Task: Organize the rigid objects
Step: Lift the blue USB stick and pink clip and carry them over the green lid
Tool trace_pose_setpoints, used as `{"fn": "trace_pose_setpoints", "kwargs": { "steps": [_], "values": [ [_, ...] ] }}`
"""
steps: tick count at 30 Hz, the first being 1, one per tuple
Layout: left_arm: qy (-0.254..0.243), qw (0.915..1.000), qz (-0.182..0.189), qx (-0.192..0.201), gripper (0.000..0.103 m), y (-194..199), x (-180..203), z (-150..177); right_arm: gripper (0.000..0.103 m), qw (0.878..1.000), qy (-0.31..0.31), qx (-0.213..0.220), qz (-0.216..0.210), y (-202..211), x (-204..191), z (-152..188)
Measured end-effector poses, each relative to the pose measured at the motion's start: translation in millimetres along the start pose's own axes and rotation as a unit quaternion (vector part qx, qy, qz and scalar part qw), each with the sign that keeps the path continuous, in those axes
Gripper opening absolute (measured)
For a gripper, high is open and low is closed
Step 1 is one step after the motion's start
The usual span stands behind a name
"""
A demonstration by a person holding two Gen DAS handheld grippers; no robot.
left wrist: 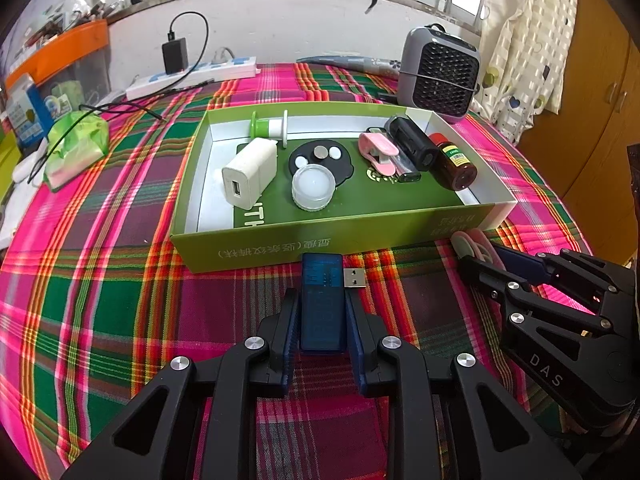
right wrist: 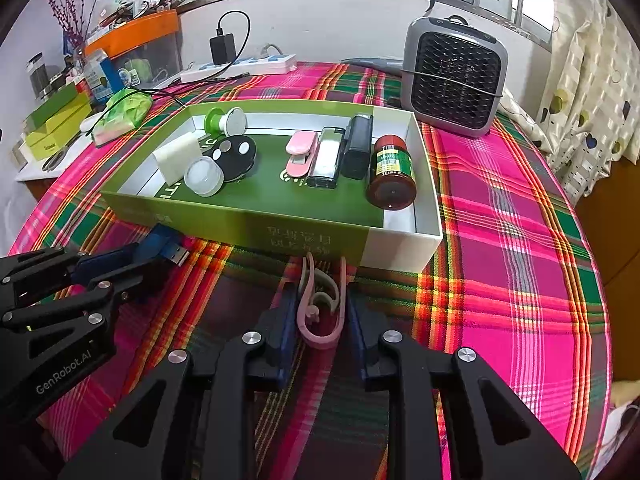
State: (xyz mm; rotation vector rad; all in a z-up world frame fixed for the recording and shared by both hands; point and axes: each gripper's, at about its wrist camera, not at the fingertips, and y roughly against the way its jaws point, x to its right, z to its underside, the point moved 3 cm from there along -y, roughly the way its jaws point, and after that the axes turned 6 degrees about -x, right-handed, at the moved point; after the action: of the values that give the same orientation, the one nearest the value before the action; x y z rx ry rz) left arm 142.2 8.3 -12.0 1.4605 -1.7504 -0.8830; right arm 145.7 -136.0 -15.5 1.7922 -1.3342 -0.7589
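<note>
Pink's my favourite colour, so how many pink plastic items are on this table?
2: a pink stapler inside the green box; a pink hook clamped in the right gripper before it. Others may be hidden.

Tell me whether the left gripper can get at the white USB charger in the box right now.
Probably not yet: the left gripper is shut on the blue USB stick. Nothing covers the white charger.

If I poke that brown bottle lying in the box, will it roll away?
Probably a little. The brown bottle lies on its round side, so a sideways poke should roll it. It likely won't go far: the box wall is close on one side and the black case on the other. It looks hard, not squishy.
</note>
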Motion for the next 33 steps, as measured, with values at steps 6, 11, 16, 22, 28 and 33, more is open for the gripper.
{"fn": "trace_pose_setpoints", "kwargs": {
  "steps": [6,11,16,22,28,33],
  "values": [
    [0.0,1.0,0.0,0.0,0.022,0,0,0,0.025,1.0,0.0,0.0,0.0,0,0,0],
    [0.0,1.0,0.0,0.0,0.022,0,-1,0,0.025,1.0,0.0,0.0,0.0,0,0,0],
    [-0.002,1.0,0.003,0.0,0.021,0,1,1,0.025,1.0,0.0,0.0,0.0,0,0,0],
    [-0.003,1.0,0.007,0.004,0.021,3,3,3,0.025,1.0,0.001,0.002,-0.006,1,-3,1],
    [-0.004,0.9999,0.01,0.008,0.021,7,3,4,0.025,1.0,0.001,0.008,-0.01,5,-3,2],
    [-0.004,0.9998,0.012,0.015,0.021,14,3,4,0.025,1.0,0.001,0.013,-0.011,9,-3,3]
  ]
}}
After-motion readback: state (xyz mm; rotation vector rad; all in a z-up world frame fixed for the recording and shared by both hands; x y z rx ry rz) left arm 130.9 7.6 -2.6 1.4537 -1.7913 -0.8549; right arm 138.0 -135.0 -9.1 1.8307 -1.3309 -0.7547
